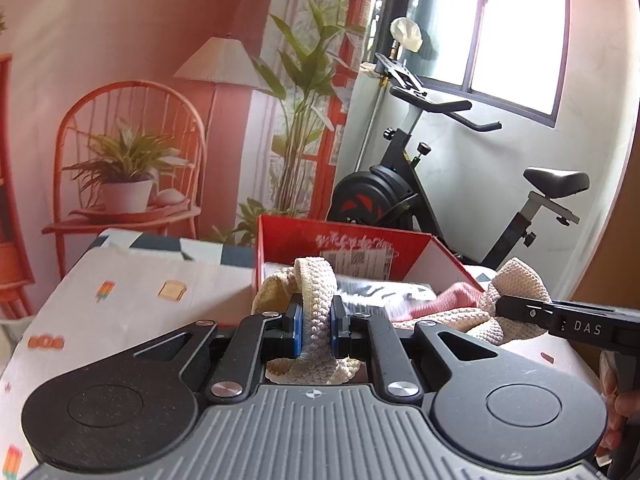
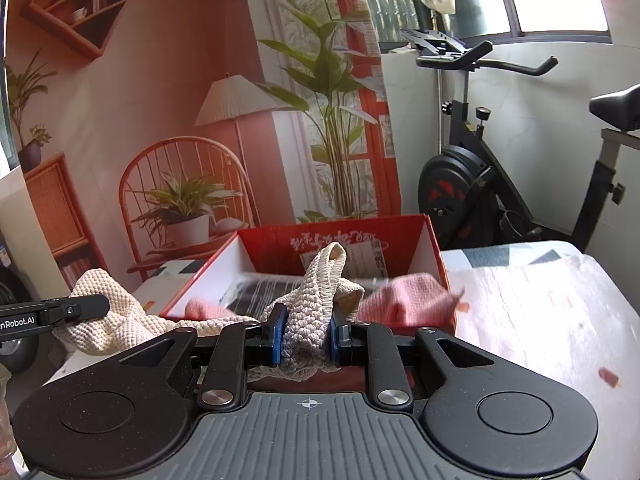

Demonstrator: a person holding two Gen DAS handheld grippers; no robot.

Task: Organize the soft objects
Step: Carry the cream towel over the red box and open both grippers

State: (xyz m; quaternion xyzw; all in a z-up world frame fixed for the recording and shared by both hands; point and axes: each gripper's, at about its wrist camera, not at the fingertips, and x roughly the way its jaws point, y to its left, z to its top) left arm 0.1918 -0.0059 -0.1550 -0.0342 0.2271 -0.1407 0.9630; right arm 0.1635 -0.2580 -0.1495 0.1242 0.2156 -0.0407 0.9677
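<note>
Presently, both the left hand-held gripper [image 1: 316,330] and right hand-held gripper [image 2: 307,334] are pinching the cream knitted cloth [image 2: 316,280], which is hanging stretched between them before the red box [image 2: 348,236].

Box lettering [image 2: 340,242] blurred, unreadable

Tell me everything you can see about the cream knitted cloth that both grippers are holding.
The cream knitted cloth looks soft, thick and coarsely woven, with a smoother hemmed edge. The left gripper and the right gripper each pinch a bunched fold of it, so it hangs crumpled between them, in front of the red box. A loop stands up above each gripper.
</note>
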